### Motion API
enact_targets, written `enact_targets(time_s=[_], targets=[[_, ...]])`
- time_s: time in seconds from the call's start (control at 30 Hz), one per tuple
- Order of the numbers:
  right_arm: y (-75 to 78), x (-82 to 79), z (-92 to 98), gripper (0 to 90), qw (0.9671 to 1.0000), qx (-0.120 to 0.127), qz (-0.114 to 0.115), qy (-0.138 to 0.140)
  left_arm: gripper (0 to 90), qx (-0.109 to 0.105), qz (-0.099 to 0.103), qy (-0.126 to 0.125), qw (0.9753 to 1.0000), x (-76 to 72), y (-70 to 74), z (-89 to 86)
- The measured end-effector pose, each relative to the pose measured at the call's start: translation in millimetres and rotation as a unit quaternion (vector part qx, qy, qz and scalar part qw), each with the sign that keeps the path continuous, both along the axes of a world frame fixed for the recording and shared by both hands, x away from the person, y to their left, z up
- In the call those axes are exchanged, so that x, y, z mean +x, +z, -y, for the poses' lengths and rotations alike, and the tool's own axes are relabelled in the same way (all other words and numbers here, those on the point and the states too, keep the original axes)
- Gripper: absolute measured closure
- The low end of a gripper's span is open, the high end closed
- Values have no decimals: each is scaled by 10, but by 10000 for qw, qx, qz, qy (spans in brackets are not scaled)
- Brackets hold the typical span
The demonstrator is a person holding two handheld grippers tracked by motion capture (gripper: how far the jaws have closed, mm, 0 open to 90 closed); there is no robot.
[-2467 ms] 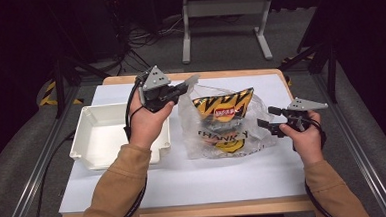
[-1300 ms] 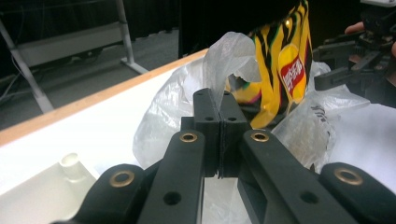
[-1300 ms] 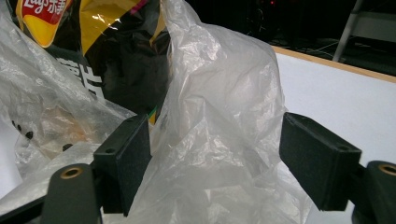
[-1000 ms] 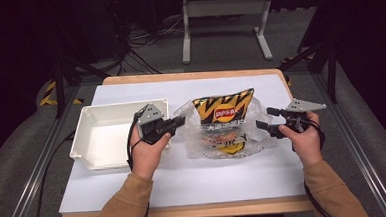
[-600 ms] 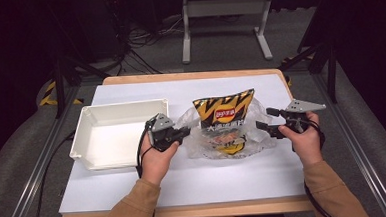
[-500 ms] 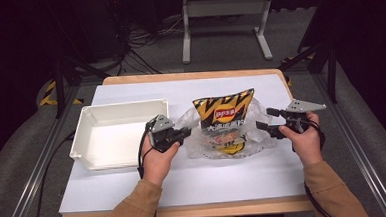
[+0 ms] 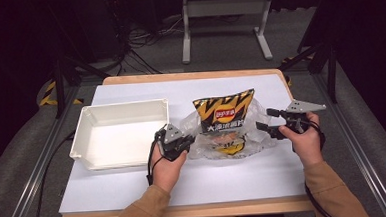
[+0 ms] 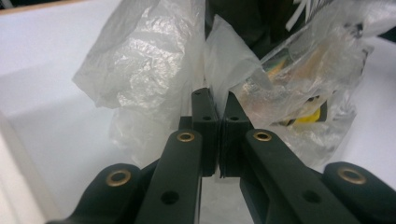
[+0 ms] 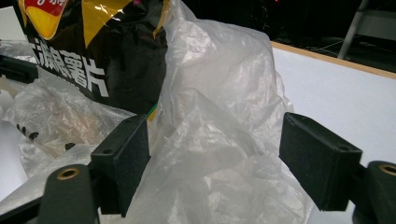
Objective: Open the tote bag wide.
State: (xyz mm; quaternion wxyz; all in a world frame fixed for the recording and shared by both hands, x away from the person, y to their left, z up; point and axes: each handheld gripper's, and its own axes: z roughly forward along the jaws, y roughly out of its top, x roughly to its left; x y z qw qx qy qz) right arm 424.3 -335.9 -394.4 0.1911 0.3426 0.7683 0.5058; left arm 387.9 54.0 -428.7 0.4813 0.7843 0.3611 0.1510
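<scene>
A black and yellow chip bag (image 7: 224, 112) stands inside a crumpled clear plastic bag (image 7: 208, 143) at the table's middle. My left gripper (image 7: 186, 140) is at that bag's left edge. In the left gripper view its jaws are shut on a fold of the plastic bag (image 8: 140, 60), the left gripper (image 8: 215, 100) pinching the film at the tips. My right gripper (image 7: 264, 119) is at the bag's right edge. In the right gripper view the right gripper (image 9: 215, 158) stands open, with a bulge of the plastic bag (image 9: 210, 116) between its jaws and the chip bag (image 9: 93, 51) behind.
A white rectangular bin (image 7: 87, 139) sits left of the bag, close to my left hand. The table (image 7: 235, 181) is covered in white, with bare surface in front of the bag. Beyond its far edge lie a dark floor, cables and a metal stand (image 7: 223, 9).
My left gripper came from the table's back, toward me and down, to the plastic bag's left edge. The chip bag now stands more upright. The right gripper has barely moved.
</scene>
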Motion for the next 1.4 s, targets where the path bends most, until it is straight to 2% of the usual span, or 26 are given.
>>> enact_targets(time_s=[0.07, 0.13, 0.23, 0.33, 0.4, 0.43, 0.53, 0.63, 0.7, 0.8, 0.9, 0.97, 1.0, 1.03, 1.1, 1.2, 1.4], targets=[[-4, 0, 3, 249, 10000, -12, -16, -7, 873, 18, -26, -7, 10000, -3, -8, 7], [-7, 1, 3, 249, 10000, -11, -16, -1, 874, 153, -59, -17, 9999, -10, -35, 34], [-12, 2, 6, 247, 10000, -21, -30, 10, 877, 240, -113, -28, 9996, -11, -66, 57], [-8, 2, 13, 247, 10000, -22, -34, -4, 868, 372, -72, -106, 9992, -18, -84, 83], [8, -2, 20, 247, 10000, -11, -29, -2, 859, 336, -127, -90, 9993, -19, -102, 95], [19, -4, 22, 247, 10000, -4, -17, 4, 860, 387, -178, -93, 9991, -9, -126, 101], [40, -12, 31, 247, 10000, 11, 17, 6, 862, 465, -158, -68, 9988, -12, -130, 109], [69, -21, 56, 243, 10000, 26, 56, -4, 851, 653, 90, -70, 9978, -49, -104, 145], [90, -30, 76, 243, 10000, 39, 80, -16, 844, 548, 57, -90, 9984, -55, -91, 152], [146, -65, 100, 252, 9999, 64, 148, -11, 842, 552, 70, -101, 9984, -51, -94, 142], [189, -98, 98, 300, 9998, 97, 184, 44, 843, 543, 59, -95, 9985, -48, -98, 138], [248, -142, 74, 397, 9992, 87, 379, 136, 844, 542, 62, -98, 9985, -50, -94, 141], [268, -161, 58, 475, 9986, 21, 489, 187, 844, 542, 62, -98, 9985, -50, -94, 141], [268, -161, 58, 475, 9986, 21, 489, 187, 844, 541, 59, -101, 9985, -51, -93, 141], [271, -183, 9, 552, 9978, -118, 579, 292, 844, 540, 53, -110, 9985, -49, -89, 136], [219, -176, -62, 598, 9972, -310, 545, 416, 844, 512, 41, -101, 9986, -49, -89, 133], [14, -99, -143, 607, 9974, -551, 190, 428, 839, 500, 56, -95, 9987, -44, -86, 125]])
